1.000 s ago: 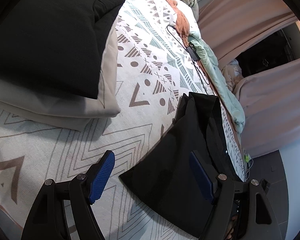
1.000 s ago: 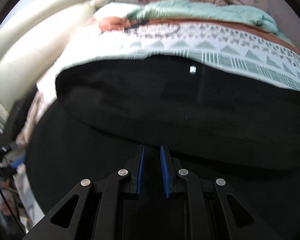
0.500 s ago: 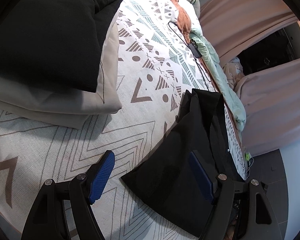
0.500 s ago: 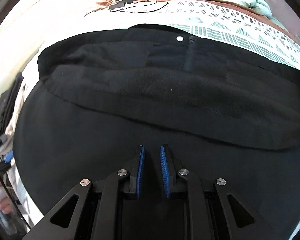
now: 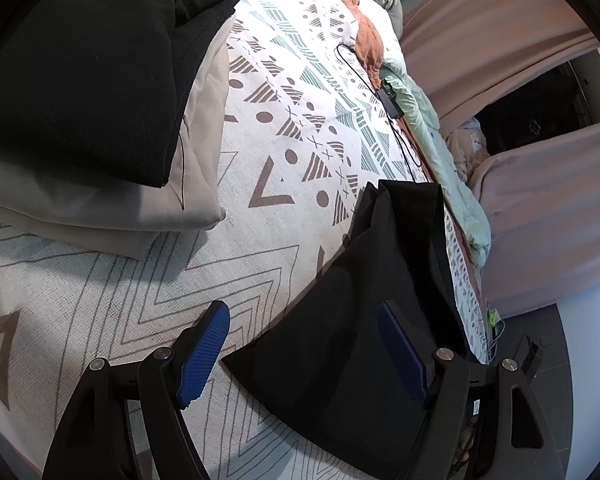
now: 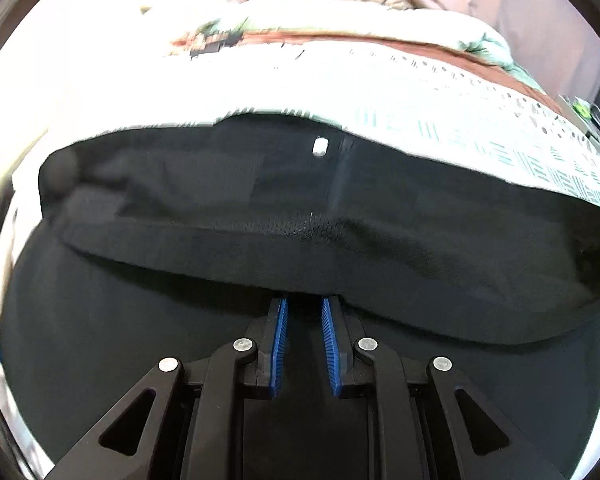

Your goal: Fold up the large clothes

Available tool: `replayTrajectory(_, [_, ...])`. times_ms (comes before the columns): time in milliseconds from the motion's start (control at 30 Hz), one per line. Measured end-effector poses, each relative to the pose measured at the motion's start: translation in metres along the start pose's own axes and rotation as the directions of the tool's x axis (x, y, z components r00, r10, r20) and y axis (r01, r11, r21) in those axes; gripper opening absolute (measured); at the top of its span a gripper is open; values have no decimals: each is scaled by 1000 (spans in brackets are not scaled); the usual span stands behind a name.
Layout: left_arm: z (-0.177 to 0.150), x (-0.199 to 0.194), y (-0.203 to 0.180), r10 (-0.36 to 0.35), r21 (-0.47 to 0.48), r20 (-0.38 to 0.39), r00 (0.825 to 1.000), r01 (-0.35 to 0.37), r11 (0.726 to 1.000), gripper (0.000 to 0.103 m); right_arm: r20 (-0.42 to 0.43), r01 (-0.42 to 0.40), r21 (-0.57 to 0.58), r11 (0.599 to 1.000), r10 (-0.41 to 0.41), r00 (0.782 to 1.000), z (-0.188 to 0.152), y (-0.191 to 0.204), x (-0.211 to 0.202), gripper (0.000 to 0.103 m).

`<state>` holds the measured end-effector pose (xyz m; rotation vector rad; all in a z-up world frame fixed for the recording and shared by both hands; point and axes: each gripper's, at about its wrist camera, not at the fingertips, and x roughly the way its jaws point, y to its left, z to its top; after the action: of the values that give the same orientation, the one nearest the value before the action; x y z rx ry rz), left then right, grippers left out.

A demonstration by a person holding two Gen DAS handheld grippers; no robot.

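Observation:
Black trousers [image 5: 364, 320] lie on the patterned bedspread [image 5: 292, 128]. In the left wrist view my left gripper [image 5: 304, 344] is open above the bed, its right finger over the trousers' near corner and its left finger over bare bedspread. In the right wrist view the trousers [image 6: 260, 208] fill the frame, waistband and a silver button [image 6: 320, 147] toward the far side, with a folded layer lying across. My right gripper [image 6: 303, 320] is nearly closed on the black fabric at the fold's edge.
A folded stack with a black garment [image 5: 80, 72] on grey cloth [image 5: 112, 216] lies at the left. A black cable and small device [image 5: 390, 100] lie on the bed. A mint blanket [image 5: 452, 168] runs along the far edge, with pink curtains [image 5: 540, 192] beyond.
The right gripper's view has shifted over the trousers, which sat nearer and higher half a second ago. The left gripper has drifted slightly, staying open.

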<state>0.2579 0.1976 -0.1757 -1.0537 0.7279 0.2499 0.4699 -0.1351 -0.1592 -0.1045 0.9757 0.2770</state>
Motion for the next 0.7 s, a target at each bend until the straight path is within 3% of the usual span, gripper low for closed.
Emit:
replayTrajectory(333, [0, 23, -12, 39, 0, 9, 999, -39, 999, 77, -3, 2, 41, 999, -2, 1000, 49, -13, 31, 18])
replayTrajectory(467, [-2, 31, -17, 62, 19, 19, 998, -63, 998, 77, -42, -5, 95, 995, 9, 999, 51, -29, 49, 18])
replayTrajectory(700, [-4, 25, -16, 60, 9, 21, 998, -60, 998, 77, -3, 6, 193, 981, -6, 1000, 49, -67, 37, 18])
